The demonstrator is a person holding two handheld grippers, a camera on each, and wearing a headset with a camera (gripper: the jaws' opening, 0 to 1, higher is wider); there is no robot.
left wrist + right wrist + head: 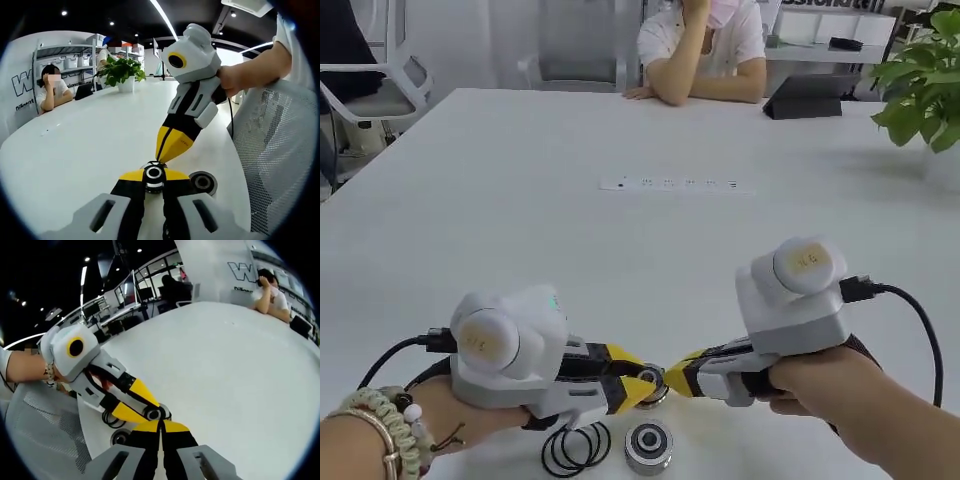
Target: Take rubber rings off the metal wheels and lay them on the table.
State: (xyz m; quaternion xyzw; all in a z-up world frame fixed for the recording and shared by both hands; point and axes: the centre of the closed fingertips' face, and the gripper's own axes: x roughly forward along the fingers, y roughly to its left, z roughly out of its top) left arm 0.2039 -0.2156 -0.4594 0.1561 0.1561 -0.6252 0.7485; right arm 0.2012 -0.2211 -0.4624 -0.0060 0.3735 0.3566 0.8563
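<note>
At the near edge of the table [520, 200], the head view has the left gripper [642, 388] and right gripper [676, 380] meeting tip to tip on a wheel [654, 384] held just above the surface. Nearer still sit a second wheel [648, 446] and, just left of it, loose rings [575, 448] lying flat on the table. A person [705, 50] sits at the far edge and a plant [920, 90] stands far right. From the left gripper view, that gripper's jaws pinch the wheel [154, 173] by its sides, hub toward the camera. The right gripper [163, 155] reaches in from beyond with its yellow tips pressed together at the wheel's far rim, and the second wheel [202, 183] rests on the table just to the right. From the right gripper view, its own jaws are pressed together with only a hairline between them, their tip right beside the wheel [155, 413] that the left gripper holds. Whether any rubber is nipped between them I cannot tell. The second wheel [120, 438] lies near, to the left. The step in hand looks like peeling a ring off the held wheel. The next move calls for the right gripper to get a firm nip on the ring's edge and draw it over the rim with the left holding the wheel steady, then lay it by the others.
</note>
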